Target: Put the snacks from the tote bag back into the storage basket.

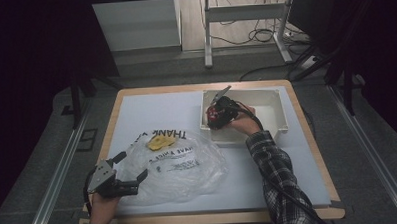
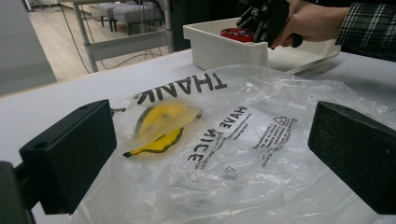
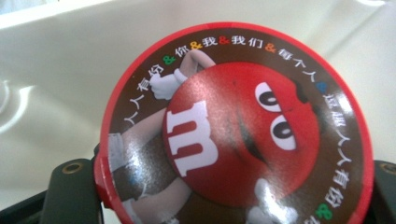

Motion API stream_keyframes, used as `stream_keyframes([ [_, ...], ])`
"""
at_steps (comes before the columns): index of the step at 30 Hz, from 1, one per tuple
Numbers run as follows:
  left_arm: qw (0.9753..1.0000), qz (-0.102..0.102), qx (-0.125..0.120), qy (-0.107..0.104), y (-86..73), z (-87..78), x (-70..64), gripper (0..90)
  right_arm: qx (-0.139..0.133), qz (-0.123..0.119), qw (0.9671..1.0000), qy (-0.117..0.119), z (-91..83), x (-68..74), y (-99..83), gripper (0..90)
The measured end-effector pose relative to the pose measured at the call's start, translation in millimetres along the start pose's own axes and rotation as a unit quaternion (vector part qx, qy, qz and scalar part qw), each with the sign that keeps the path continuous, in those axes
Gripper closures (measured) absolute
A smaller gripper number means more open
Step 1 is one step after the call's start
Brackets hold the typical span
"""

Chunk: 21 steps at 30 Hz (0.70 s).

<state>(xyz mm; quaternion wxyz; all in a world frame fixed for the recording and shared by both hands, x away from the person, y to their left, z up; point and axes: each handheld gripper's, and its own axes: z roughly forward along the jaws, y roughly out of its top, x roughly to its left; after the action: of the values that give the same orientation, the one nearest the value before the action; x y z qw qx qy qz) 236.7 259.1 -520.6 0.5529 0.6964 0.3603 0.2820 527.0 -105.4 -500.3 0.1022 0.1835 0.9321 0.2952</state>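
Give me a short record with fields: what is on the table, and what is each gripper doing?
Table: white-topped table with a wooden edge
Bag: clear plastic bag printed with THANK and HAVE A NICE, lying flat
In bag: a yellow object shows through the plastic
Bin: white bin at the far right of the table
Left gripper: jaws open, at the bag's near left edge
Right gripper: inside the bin, jaws on either side of a round red M&M's tin
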Motion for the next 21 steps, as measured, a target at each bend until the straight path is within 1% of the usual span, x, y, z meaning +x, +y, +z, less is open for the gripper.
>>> stream_keyframes([
  [4,1.0,0.0,-0.001,0.0,0.1,-0.2,0.1,0.9,0.0,0.003,1.0,0.004,3.5,-1.3,0.3,25.4],
  [6,1.0,0.0,-0.001,0.0,0.1,-0.2,0.0,0.9,0.004,0.003,1.0,0.005,5.8,-0.8,0.8,25.4],
  [11,1.0,0.0,0.0,0.0,0.1,-0.1,0.0,0.9,0.0,0.006,1.0,0.006,8.0,-0.8,1.6,25.4],
  [15,1.0,0.001,0.0,0.0,0.1,0.0,-0.2,0.9,0.0,0.003,1.0,0.005,9.1,-1.0,3.0,25.4],
  [21,1.0,0.002,0.001,0.0,0.2,0.3,-0.6,0.9,-0.006,0.008,0.9999,0.005,10.2,-1.8,2.3,25.3],
])
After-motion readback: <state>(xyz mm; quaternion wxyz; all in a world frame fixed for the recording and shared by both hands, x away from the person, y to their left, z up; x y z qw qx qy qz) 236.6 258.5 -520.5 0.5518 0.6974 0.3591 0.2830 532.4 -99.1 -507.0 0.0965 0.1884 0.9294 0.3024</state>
